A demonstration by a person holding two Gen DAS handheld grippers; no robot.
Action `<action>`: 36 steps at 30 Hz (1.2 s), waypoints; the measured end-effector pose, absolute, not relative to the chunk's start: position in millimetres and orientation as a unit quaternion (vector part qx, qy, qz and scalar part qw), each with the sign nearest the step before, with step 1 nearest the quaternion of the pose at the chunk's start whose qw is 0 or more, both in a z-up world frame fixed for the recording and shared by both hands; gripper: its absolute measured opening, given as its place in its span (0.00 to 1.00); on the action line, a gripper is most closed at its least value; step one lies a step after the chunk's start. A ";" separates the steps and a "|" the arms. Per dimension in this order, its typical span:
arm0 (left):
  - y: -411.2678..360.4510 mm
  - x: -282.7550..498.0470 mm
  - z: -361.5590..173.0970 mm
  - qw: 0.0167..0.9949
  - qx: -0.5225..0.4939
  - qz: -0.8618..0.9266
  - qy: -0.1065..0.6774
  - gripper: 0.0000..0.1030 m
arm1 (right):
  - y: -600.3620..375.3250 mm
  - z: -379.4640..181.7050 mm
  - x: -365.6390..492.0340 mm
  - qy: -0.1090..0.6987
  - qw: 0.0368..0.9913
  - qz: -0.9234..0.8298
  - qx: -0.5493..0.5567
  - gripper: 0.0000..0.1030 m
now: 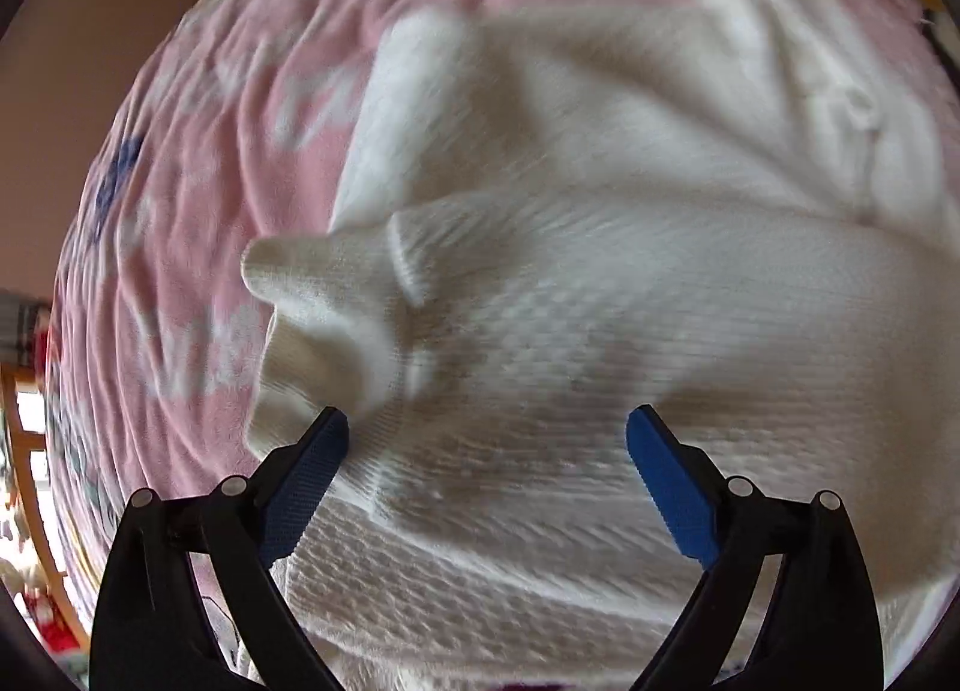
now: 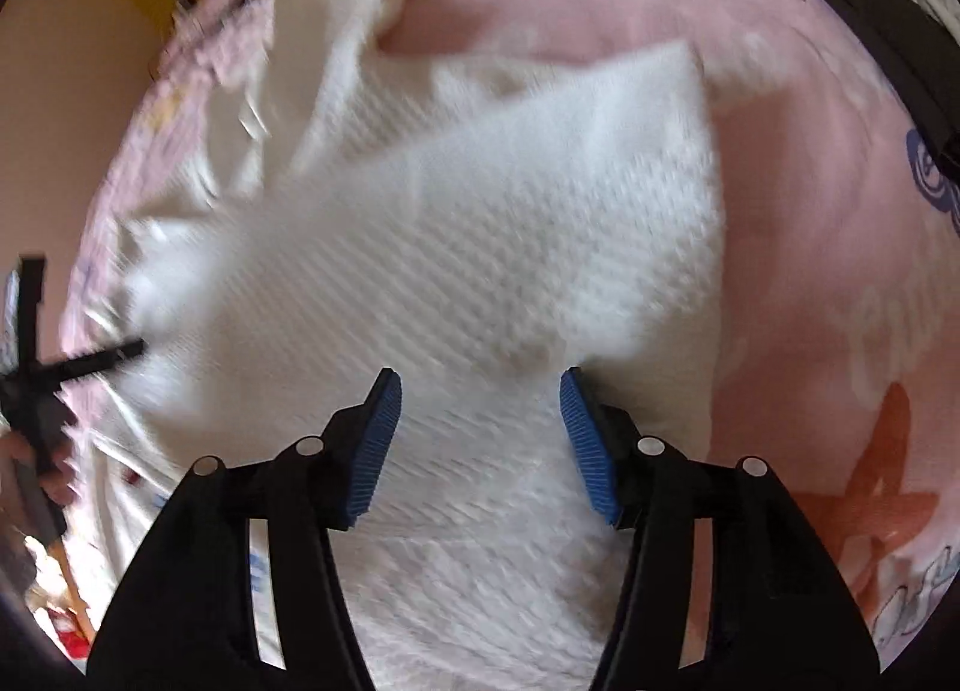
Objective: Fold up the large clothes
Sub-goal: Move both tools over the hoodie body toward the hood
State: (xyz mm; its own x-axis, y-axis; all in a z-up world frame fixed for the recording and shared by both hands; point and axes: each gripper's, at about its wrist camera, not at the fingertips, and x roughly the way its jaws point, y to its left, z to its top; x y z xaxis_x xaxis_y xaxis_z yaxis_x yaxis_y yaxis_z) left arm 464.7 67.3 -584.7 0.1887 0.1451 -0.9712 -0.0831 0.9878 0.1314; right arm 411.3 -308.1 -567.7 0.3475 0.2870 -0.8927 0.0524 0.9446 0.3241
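A large white knitted sweater (image 1: 600, 283) lies on a pink patterned blanket (image 1: 198, 163). Its ribbed cuff end (image 1: 324, 307) points left, just ahead of my left gripper (image 1: 487, 430). The left gripper is open and empty, hovering over the knit fabric. In the right wrist view the sweater (image 2: 456, 247) lies folded over itself, with a straight edge at the right. My right gripper (image 2: 480, 397) is open and empty above it. The left gripper (image 2: 42, 379) shows at the far left edge of the right wrist view. Both views are motion-blurred.
The pink blanket (image 2: 810, 283) extends to the right, with an orange star print (image 2: 882, 487). A dark strap or bag (image 2: 870, 19) lies at the top right. Wooden furniture (image 1: 24, 439) and clutter stand beyond the bed's left edge.
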 end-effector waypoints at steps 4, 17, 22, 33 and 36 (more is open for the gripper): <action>33.3 461.1 -549.6 0.803 0.029 0.017 0.596 0.88 | -310.3 -545.1 436.5 0.543 0.813 0.088 0.190 0.54; -12.7 591.4 -574.8 0.839 -0.087 -0.014 0.537 0.89 | -267.6 -537.7 615.6 0.512 0.830 0.120 0.188 0.58; -13.8 592.2 -586.1 0.843 -0.067 -0.010 0.534 0.88 | -280.2 -554.4 605.0 0.515 0.817 0.110 0.233 0.58; 48.6 515.3 -496.9 0.834 -0.016 -0.081 0.546 0.89 | -277.4 -461.2 558.7 0.552 0.793 0.001 0.257 0.60; 58.7 514.7 -487.2 0.825 0.002 -0.095 0.556 0.89 | -264.5 -438.5 573.5 0.547 0.803 -0.005 0.237 0.60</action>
State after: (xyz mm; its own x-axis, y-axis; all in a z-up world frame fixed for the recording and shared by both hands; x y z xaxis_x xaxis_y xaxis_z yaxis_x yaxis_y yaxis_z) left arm 514.7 58.7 -487.2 0.3627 -0.1541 -0.9191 0.1596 0.9819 -0.1016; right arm 573.5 -264.5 -438.5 0.4005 0.2505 -0.8814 0.2674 0.8881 0.3739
